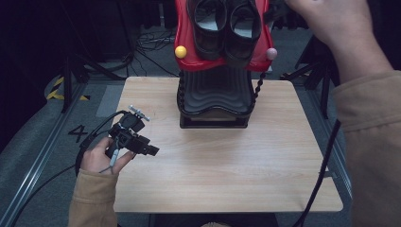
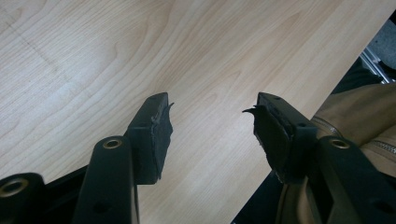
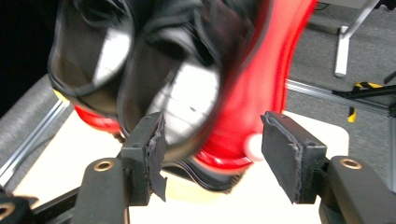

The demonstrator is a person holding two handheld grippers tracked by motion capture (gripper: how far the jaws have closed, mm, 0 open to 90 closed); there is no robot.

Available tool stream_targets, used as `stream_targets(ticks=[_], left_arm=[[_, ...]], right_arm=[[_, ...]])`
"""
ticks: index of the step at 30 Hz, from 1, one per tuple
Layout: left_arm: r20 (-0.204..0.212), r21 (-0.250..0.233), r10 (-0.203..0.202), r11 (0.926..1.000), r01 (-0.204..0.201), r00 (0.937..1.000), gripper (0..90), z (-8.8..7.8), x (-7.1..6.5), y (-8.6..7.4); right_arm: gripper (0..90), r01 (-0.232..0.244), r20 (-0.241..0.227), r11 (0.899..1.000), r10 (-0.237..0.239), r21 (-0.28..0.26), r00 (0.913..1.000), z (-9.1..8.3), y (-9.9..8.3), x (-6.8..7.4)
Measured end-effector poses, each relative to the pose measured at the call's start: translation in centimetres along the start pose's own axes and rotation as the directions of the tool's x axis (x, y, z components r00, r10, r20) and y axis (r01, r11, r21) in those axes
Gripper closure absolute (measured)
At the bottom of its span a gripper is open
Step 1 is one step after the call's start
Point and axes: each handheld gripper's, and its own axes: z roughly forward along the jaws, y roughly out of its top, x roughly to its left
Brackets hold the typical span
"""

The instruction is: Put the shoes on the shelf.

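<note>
Clearly both black shoes (image 1: 227, 28) sit on the red rack (image 1: 187, 42) at upper centre of the high view. Each hand-held gripper (image 3: 210, 149) gapes empty, the left (image 2: 212, 135) over the desk (image 1: 227, 170). A hurried grab could tip the rack.

- Setting: I stand in a lab or recording studio, not a home.
- Surface (image 1: 227, 179): a small light wood-grain top, set alone in the middle of the room.
- Floor (image 1: 38, 142): grey carpet, with a painted number "4" (image 1: 77, 133) beside the surface.
- Hazard tape (image 1: 59, 90): yellow-and-black strips on the floor at the left.
- Metal rails (image 1: 33, 161): aluminium framing running along the floor on both sides.
- Cables (image 1: 151, 42): loose black leads lying behind the surface.
- Stands (image 1: 68, 80): black tripod-like legs at the edges.
- Backdrop: dark, unlit surroundings.
</note>
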Motion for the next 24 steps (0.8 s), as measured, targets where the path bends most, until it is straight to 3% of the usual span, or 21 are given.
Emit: stream_targets(ticks=[2, 4, 12, 24], left_arm=[[-0.003, 0.000, -0.001, 1.0000, 0.001, 1.0000, 46.5, 0.1, -0.1, -0.1], [-0.009, 0.005, -0.006, 1.0000, 0.007, 0.9999, 46.5, 0.1, 0.0, -0.2], [-0.017, -0.009, -0.030, 0.9995, 0.030, 0.9994, 46.4, -0.5, 0.2, -0.7], [-0.028, -0.040, -0.036, 0.9986, 0.034, 0.9990, 46.0, -1.3, 0.3, -0.9]], right_arm=[[40.9, 0.009, -0.002, 1.000, -0.009, 0.000, 1.0000, -0.4, -0.4, -0.4], [39.9, 0.028, -0.029, 1.000, -0.028, 0.009, 0.9992, -1.4, -1.8, -1.6], [38.7, 0.057, -0.047, 0.998, -0.056, 0.030, 0.9973, -3.3, -6.3, -4.3], [36.6, 0.090, -0.069, 0.995, -0.087, 0.036, 0.9938, -3.7, -10.3, -6.2]])
